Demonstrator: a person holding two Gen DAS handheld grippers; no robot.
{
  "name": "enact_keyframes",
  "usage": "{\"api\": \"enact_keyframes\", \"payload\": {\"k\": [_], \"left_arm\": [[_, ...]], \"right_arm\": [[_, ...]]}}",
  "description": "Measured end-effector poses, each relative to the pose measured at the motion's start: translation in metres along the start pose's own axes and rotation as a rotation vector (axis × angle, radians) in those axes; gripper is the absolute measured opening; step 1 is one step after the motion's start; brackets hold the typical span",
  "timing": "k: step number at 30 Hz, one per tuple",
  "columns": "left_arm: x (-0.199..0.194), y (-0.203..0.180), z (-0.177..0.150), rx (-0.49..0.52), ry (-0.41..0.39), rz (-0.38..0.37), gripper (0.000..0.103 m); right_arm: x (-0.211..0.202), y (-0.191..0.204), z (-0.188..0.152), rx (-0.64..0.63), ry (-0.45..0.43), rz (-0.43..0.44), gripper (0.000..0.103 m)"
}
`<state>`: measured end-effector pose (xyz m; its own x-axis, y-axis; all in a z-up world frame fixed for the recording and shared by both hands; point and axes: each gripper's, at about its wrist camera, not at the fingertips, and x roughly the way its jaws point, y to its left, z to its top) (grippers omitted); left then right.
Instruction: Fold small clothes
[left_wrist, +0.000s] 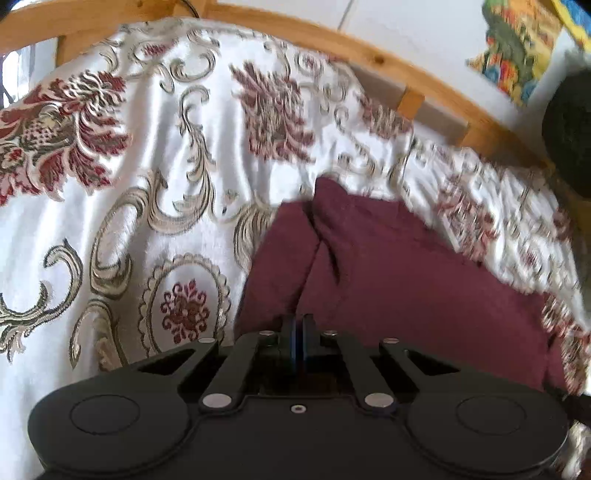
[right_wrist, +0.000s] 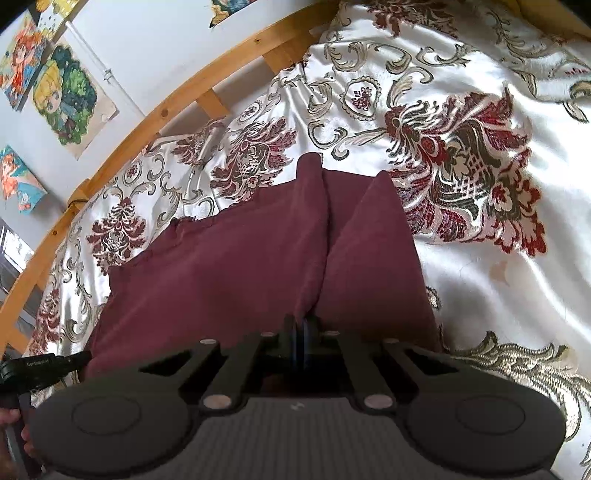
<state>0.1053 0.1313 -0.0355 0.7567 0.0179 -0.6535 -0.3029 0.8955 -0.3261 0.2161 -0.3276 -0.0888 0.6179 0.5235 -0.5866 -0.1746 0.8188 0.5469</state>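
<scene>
A maroon garment lies on a bed covered in white satin with red and gold floral patterns. The cloth is plain and soft, bunched into long ridges that run away from each camera. The left hand-held gripper is clenched on the garment's near edge; the right hand-held gripper is clenched on it likewise. Both near edges are hidden behind the gripper bodies. In the left view the far right is blurred. What kind of garment it is cannot be told.
</scene>
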Motion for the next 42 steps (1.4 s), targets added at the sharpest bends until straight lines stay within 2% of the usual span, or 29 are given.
{"api": "enact_keyframes", "payload": {"k": [2, 4, 6, 7, 8, 11, 13, 15, 17, 19, 23, 24, 26, 29, 31, 32, 36, 40, 42], "left_arm": [[-0.009, -0.002, 0.001, -0.008, -0.046, -0.002, 0.002], [-0.007, -0.003, 0.001, -0.002, -0.05, 0.029, 0.002], [-0.005, 0.002, 0.0, -0.016, -0.05, 0.079, 0.0], [-0.005, 0.006, -0.001, -0.031, -0.059, 0.138, 0.0], [-0.005, 0.012, -0.001, -0.051, -0.055, 0.148, 0.0], [-0.007, 0.029, 0.0, -0.13, -0.033, 0.11, 0.0], [-0.007, 0.032, 0.001, -0.132, -0.032, 0.087, 0.0], [-0.006, 0.027, 0.002, -0.091, -0.025, 0.092, 0.004], [-0.005, 0.02, 0.001, -0.046, -0.023, 0.114, 0.018], [-0.002, 0.014, 0.003, -0.023, -0.019, 0.123, 0.024], [0.001, 0.004, 0.005, 0.009, -0.006, 0.153, 0.049], [0.0, 0.001, 0.006, 0.026, -0.009, 0.161, 0.053], [-0.001, -0.004, 0.007, 0.059, -0.018, 0.174, 0.069], [-0.002, -0.01, 0.007, 0.095, -0.028, 0.195, 0.085], [-0.001, -0.013, 0.007, 0.107, -0.023, 0.21, 0.094], [0.0, -0.013, 0.007, 0.108, -0.019, 0.218, 0.099], [0.004, -0.012, 0.007, 0.096, -0.009, 0.236, 0.102], [0.007, -0.006, 0.008, 0.056, 0.007, 0.213, 0.102], [0.006, -0.004, 0.007, 0.041, 0.005, 0.184, 0.102]], "right_arm": [[-0.001, -0.001, 0.001, 0.01, -0.003, 0.002, 0.004], [0.001, 0.0, 0.0, 0.002, 0.0, -0.003, 0.004], [0.001, 0.001, -0.001, -0.004, 0.002, -0.008, 0.004], [0.001, 0.002, -0.001, -0.006, 0.002, -0.01, 0.004], [0.001, 0.001, -0.001, -0.002, 0.004, -0.007, 0.004], [0.001, -0.001, -0.001, 0.008, 0.007, -0.001, 0.004], [0.002, 0.0, -0.001, 0.008, 0.009, -0.003, 0.006], [0.003, 0.001, -0.001, -0.002, 0.006, -0.009, 0.007], [0.003, 0.004, -0.001, -0.017, 0.0, -0.015, 0.008], [0.001, 0.006, -0.001, -0.034, -0.008, -0.022, 0.01], [0.0, 0.007, 0.0, -0.033, -0.017, -0.017, 0.018], [0.0, 0.006, 0.0, -0.029, -0.016, -0.016, 0.019], [0.0, 0.006, 0.001, -0.025, -0.018, -0.012, 0.022], [-0.001, 0.008, 0.001, -0.037, -0.021, -0.006, 0.033], [-0.001, 0.011, 0.001, -0.05, -0.025, 0.0, 0.049], [-0.002, 0.013, 0.001, -0.057, -0.027, 0.004, 0.053], [-0.004, 0.019, 0.001, -0.093, -0.042, -0.006, 0.072], [-0.008, 0.025, 0.001, -0.127, -0.074, -0.023, 0.093], [-0.01, 0.029, 0.0, -0.149, -0.086, -0.035, 0.097]]}}
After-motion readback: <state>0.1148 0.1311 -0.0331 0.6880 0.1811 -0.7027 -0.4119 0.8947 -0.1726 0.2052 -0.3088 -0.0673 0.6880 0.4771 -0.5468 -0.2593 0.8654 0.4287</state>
